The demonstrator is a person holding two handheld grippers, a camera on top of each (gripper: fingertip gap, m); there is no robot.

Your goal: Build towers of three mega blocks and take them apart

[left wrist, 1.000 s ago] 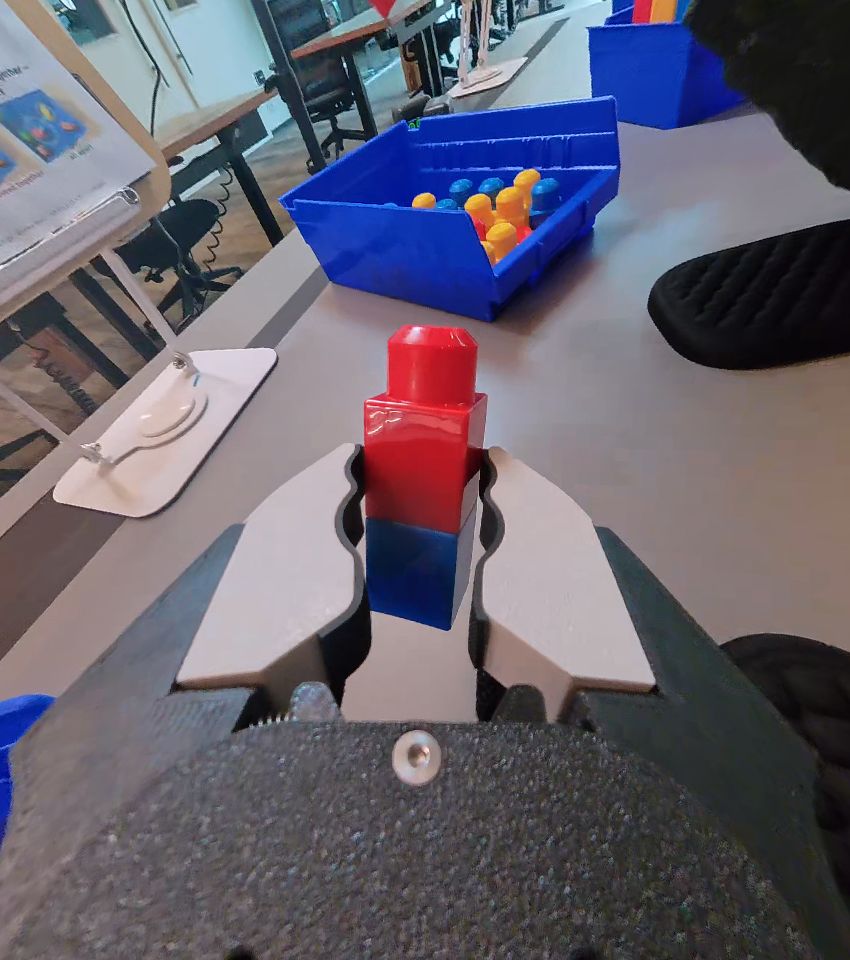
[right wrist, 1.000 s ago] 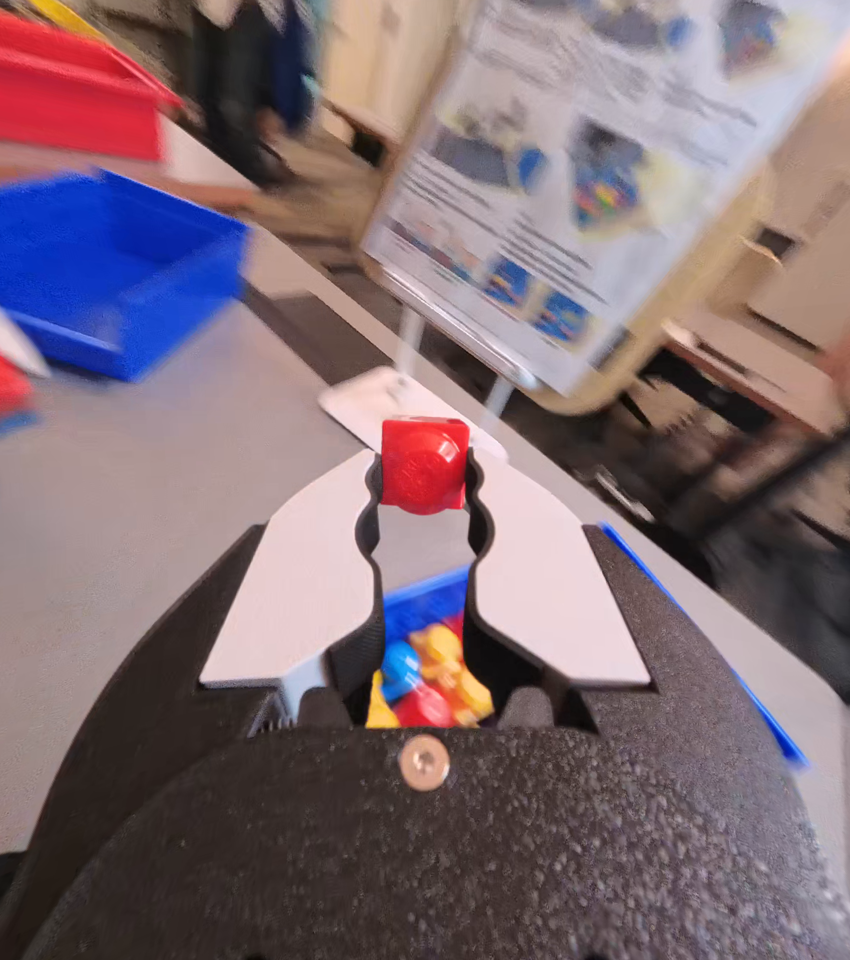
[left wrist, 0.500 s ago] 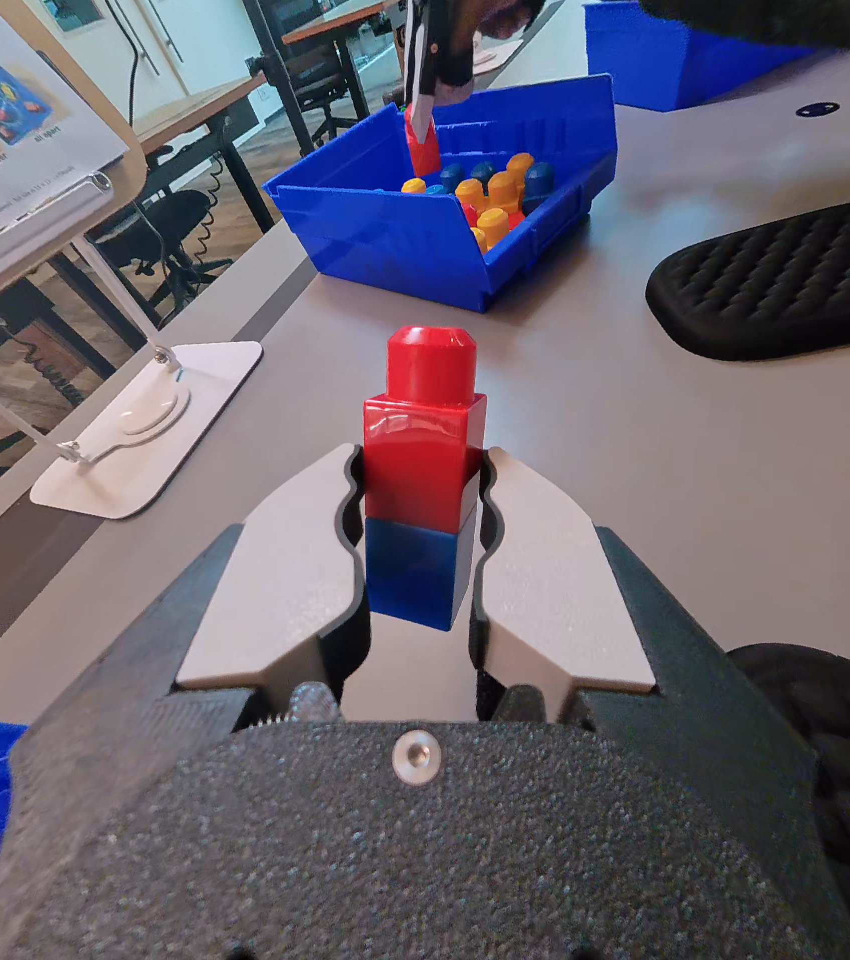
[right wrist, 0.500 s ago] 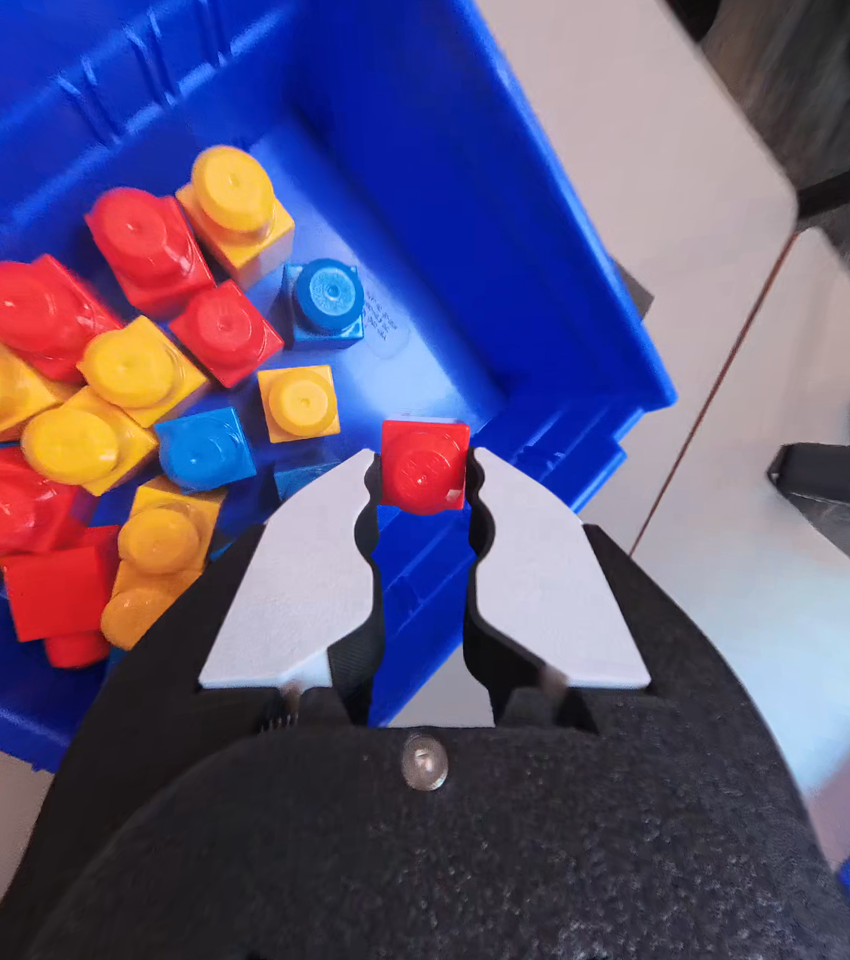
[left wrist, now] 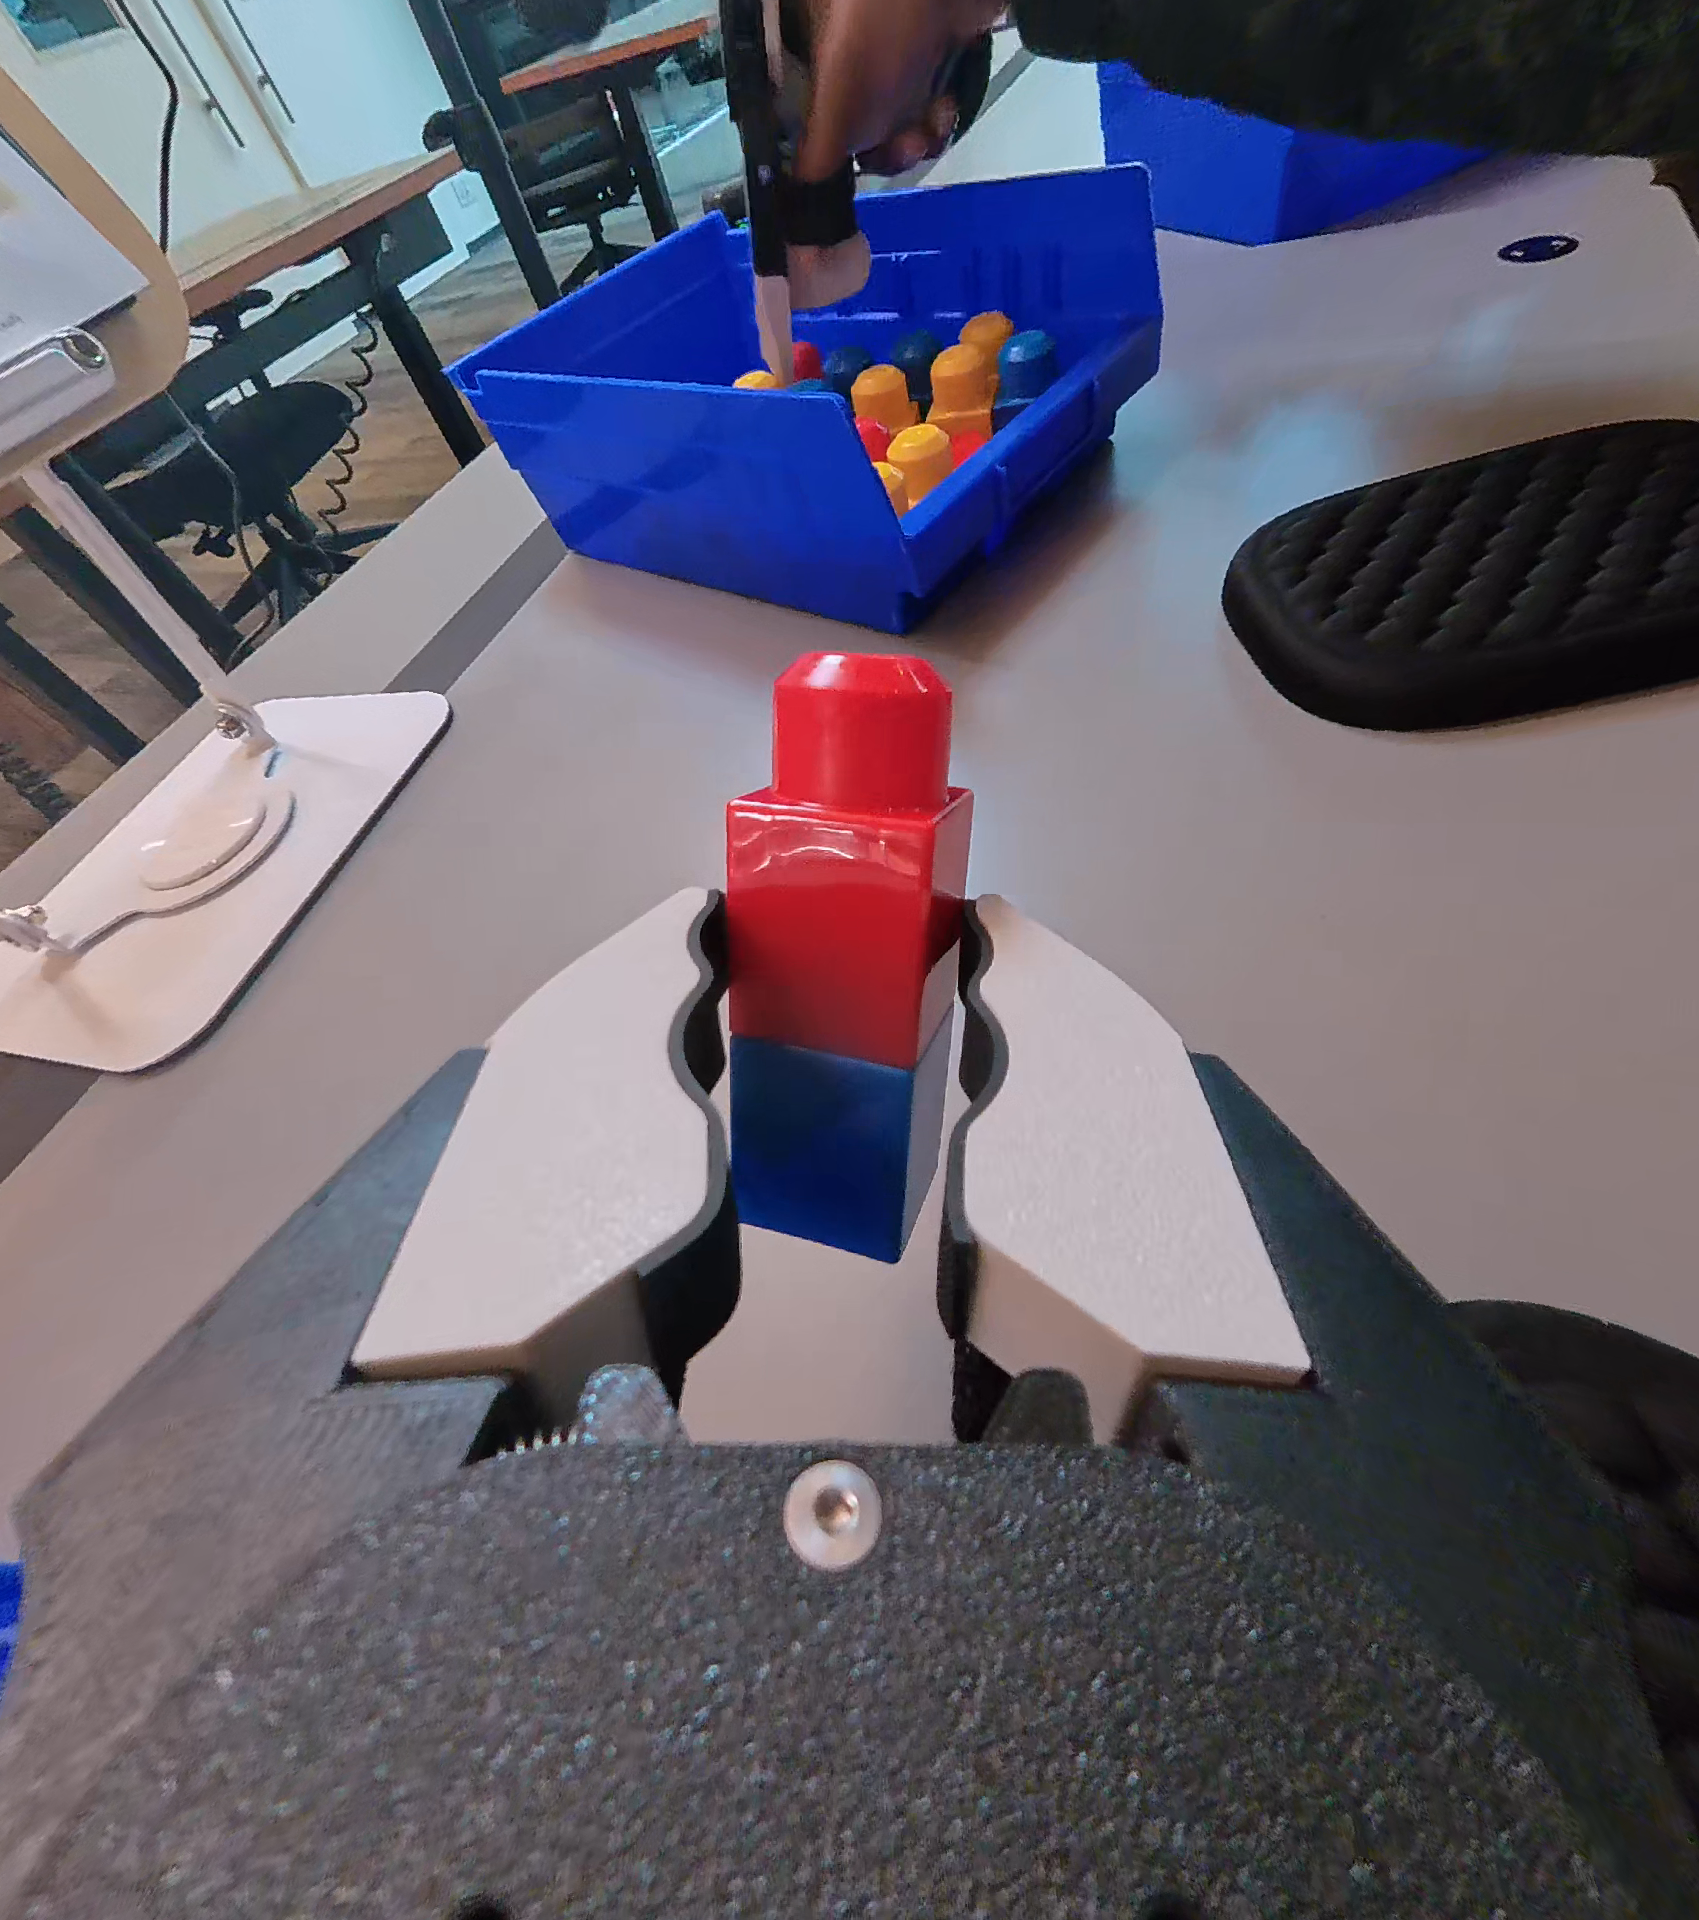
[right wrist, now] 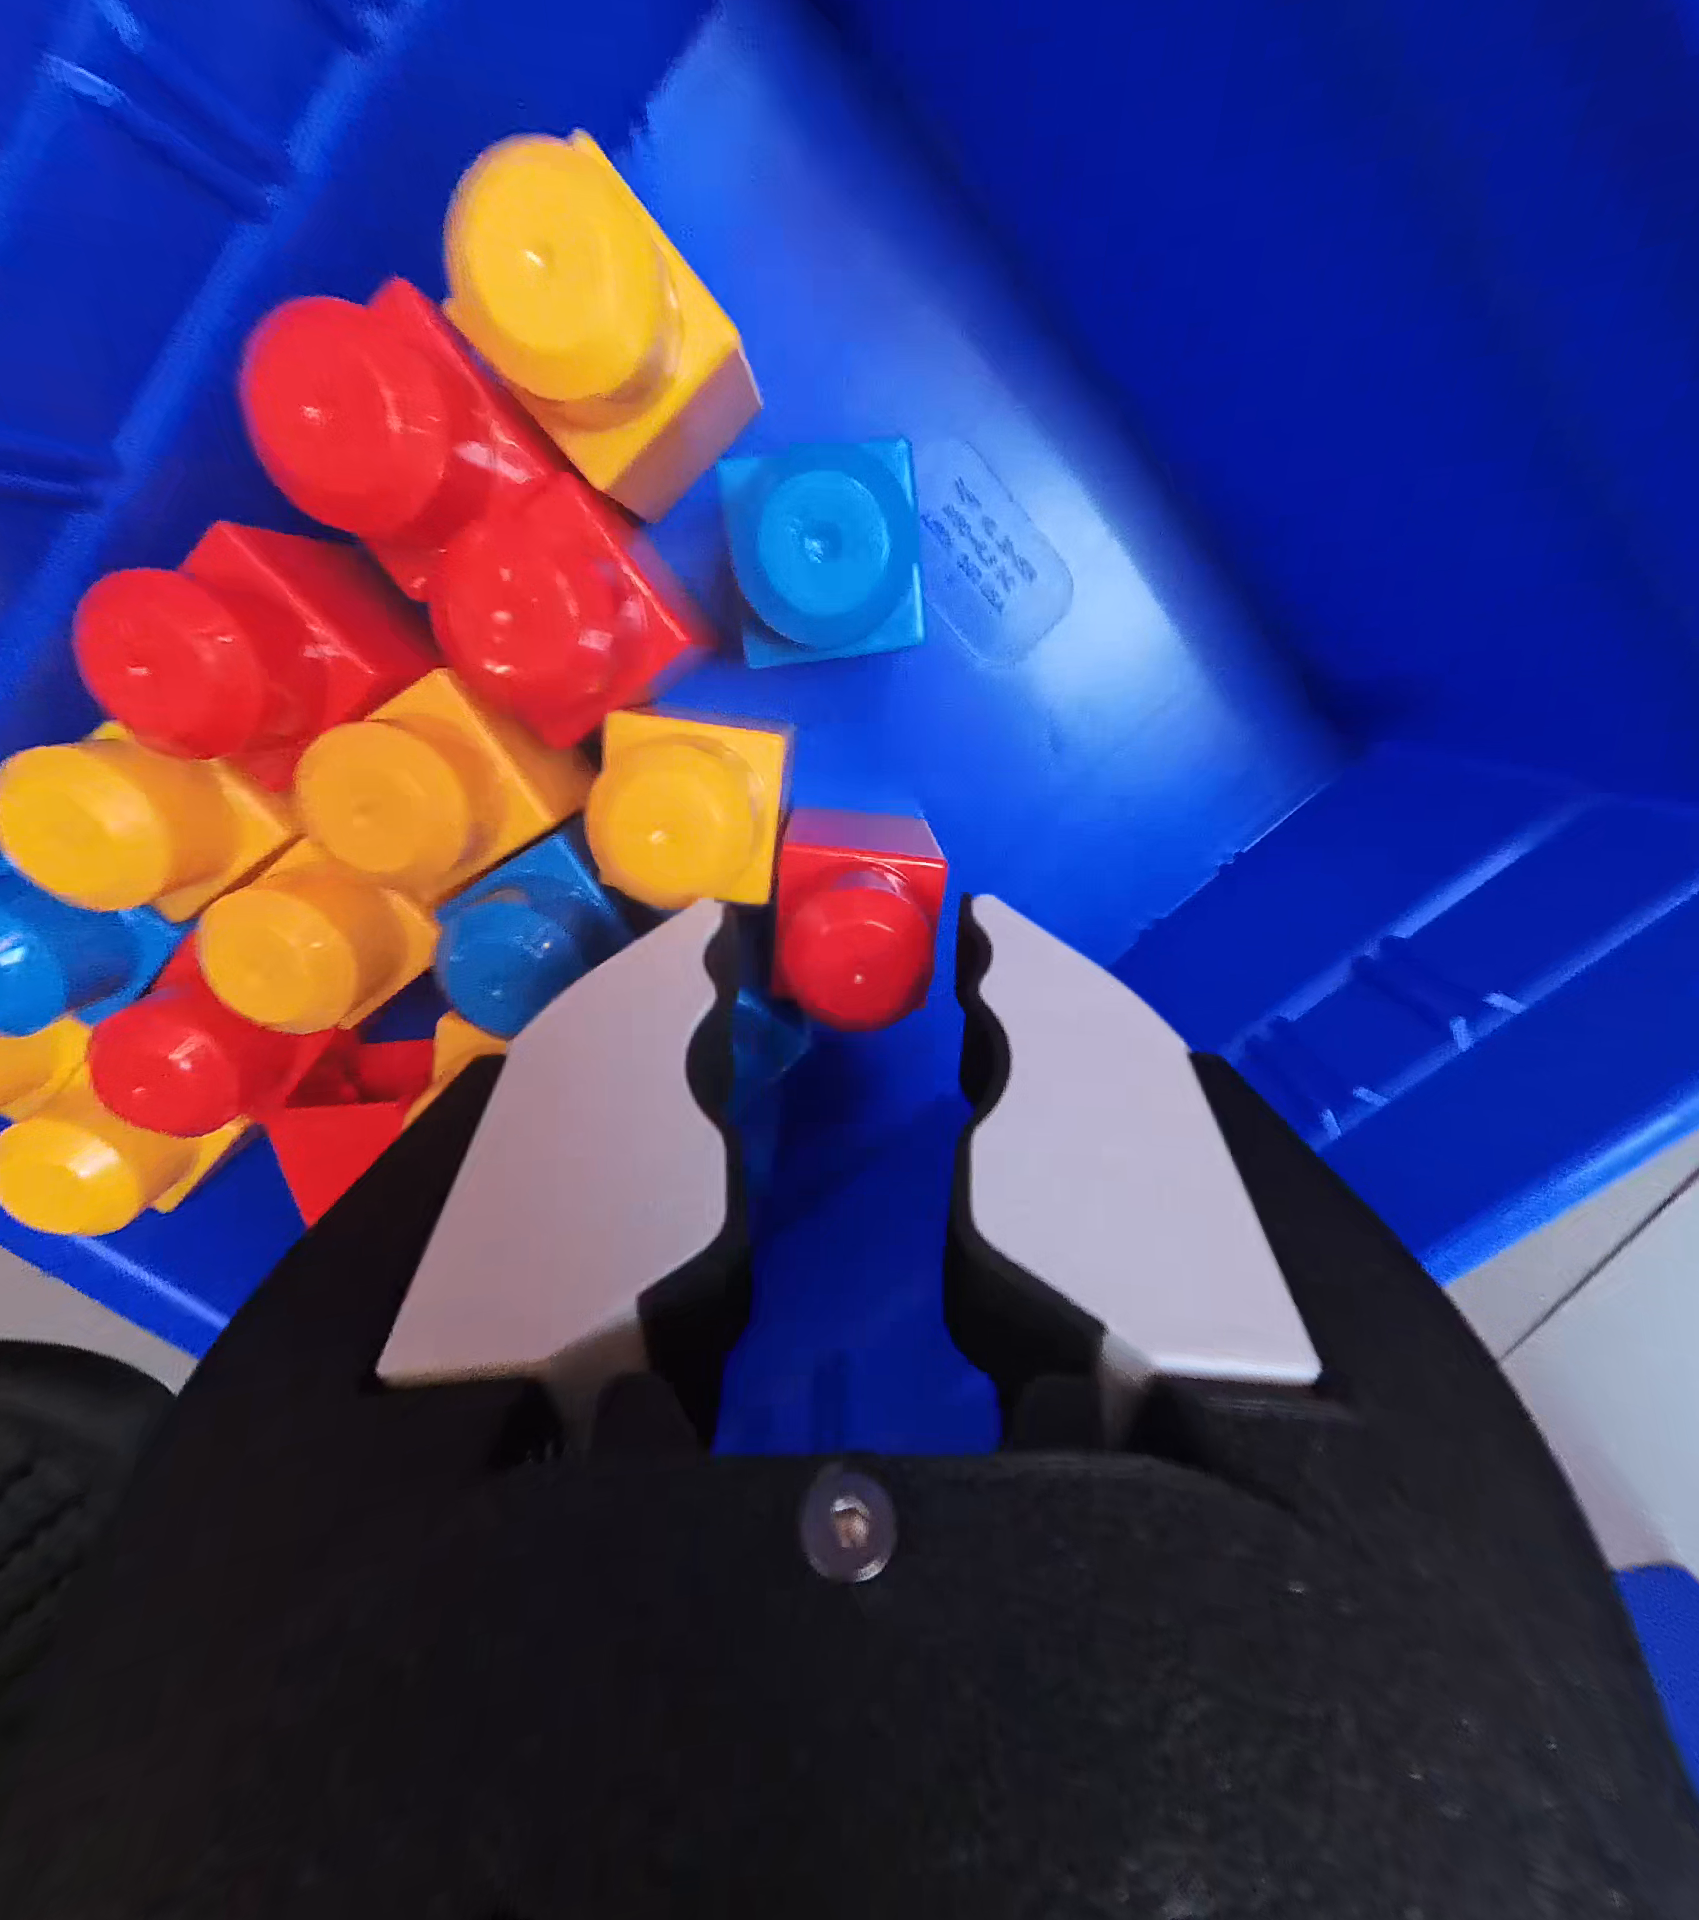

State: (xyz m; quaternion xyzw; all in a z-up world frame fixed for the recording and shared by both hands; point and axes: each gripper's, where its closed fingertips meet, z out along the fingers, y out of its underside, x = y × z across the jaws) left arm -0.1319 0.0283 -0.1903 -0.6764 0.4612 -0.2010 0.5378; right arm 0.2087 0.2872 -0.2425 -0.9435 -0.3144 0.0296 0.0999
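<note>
Letting go is what has just happened on my right: half a second ago the right tool (right wrist: 850, 940) pinched a red block (right wrist: 857, 920), and now its jaws stand apart with that block loose between the tips, down inside the blue bin (right wrist: 1344, 416). I read this as the take-apart half of the task: one block pulled off and dropped back with the spares.

My left tool (left wrist: 843, 1023) has not budged, jaws closed on a two-block stack (left wrist: 840, 987), one red block (left wrist: 845, 904) pressed on one blue block (left wrist: 824, 1153), held upright just over the grey surface (left wrist: 1292, 987). Those two need separating next, I judge.

Counting outward in the bin, blur allowing: roughly six yellow, five or six red including the dropped one, about four blue. Beyond it lie one black pad (left wrist: 1531, 571), one white stand base (left wrist: 190, 883) and a second blue bin (left wrist: 1260, 187).
</note>
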